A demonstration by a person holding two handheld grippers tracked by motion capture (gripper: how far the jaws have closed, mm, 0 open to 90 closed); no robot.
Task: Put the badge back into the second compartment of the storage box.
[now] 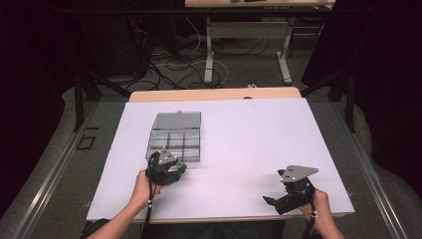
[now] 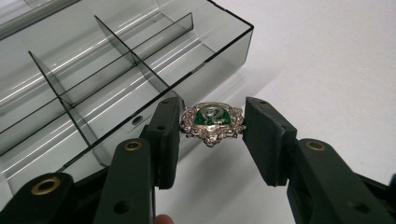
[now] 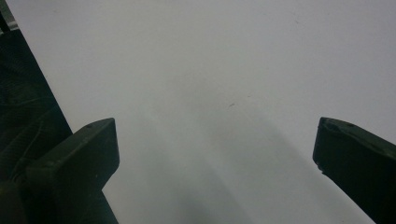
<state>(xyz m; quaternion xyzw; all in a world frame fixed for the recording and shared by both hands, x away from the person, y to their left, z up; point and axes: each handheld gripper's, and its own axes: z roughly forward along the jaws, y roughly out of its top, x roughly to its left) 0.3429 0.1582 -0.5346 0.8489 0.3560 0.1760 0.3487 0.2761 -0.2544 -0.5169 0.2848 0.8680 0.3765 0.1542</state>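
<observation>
On the left, my left tool [image 2: 212,123] is gripping a silver brooch with a green centre [image 2: 212,122] between its jaws, just beside the near right corner of the clear smoky divided box [image 1: 175,135] on the white worktop [image 1: 249,129]. Well apart at the near right, my right tool [image 3: 215,154] is hovering with jaws spread wide over bare worktop.

A small ornate silver brooch [image 2: 213,123] with a green enamel centre sits pinched between the left gripper [image 2: 213,135] jaws, just beside the near corner of the smoky clear compartment box [image 2: 116,70], lid open, toward the bench's left side.
</observation>
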